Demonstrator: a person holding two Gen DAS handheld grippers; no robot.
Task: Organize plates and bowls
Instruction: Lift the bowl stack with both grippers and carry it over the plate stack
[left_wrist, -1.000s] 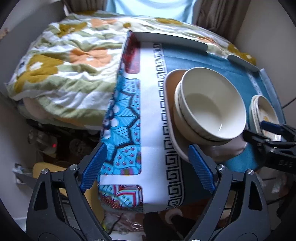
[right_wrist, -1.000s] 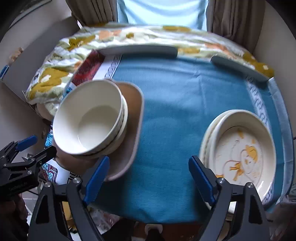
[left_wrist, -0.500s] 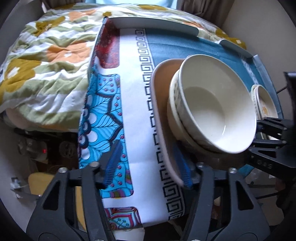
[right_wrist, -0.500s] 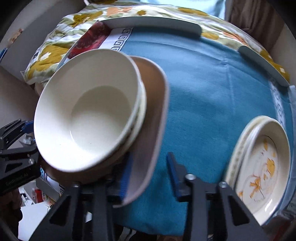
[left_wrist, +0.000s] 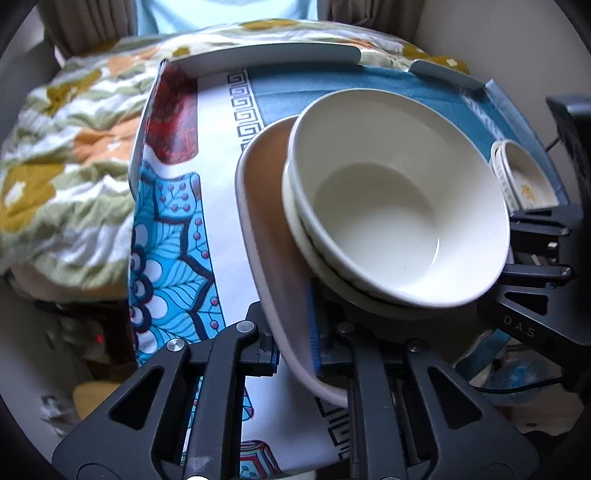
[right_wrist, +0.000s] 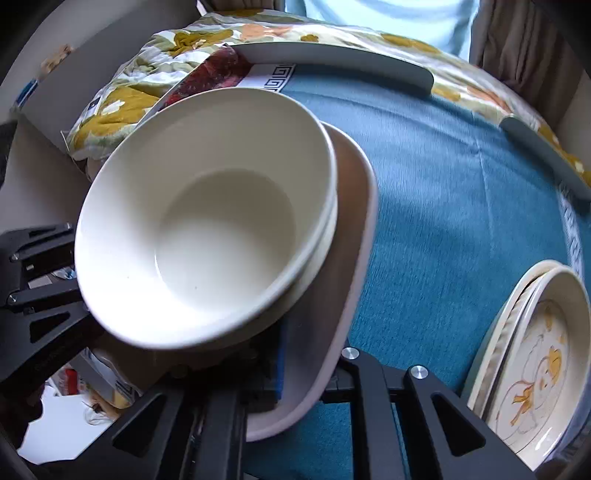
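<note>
A pale pink plate (left_wrist: 258, 229) is held at its near edge by both grippers, one at each side. The jaws of the left gripper (left_wrist: 295, 343) are closed on the plate's left near rim, with a blue pad (left_wrist: 313, 325) pressed on the top of the plate. The jaws of the right gripper (right_wrist: 306, 373) are closed on the plate's right near rim, and a blue pad (right_wrist: 281, 362) is seen on top there too. Two cream bowls (left_wrist: 399, 218) are stacked one inside the other on the plate. The plate is tipped up a little at the near side, so the bowls lean. The far part of the plate is seen over the bench (right_wrist: 461, 206), which is covered by a blue cloth. A white strip with a black square pattern (left_wrist: 243, 110) is seen along the left edge of the cloth. On the right side of the bench, well apart from the bowls, two round plates with a yellow picture (right_wrist: 539, 362) are stacked. A flowered blanket (left_wrist: 66, 155) is seen on the bed beyond and to the left of the bench. Grey curved guards (right_wrist: 332, 66) are fixed along the far edge of the bench.
</note>
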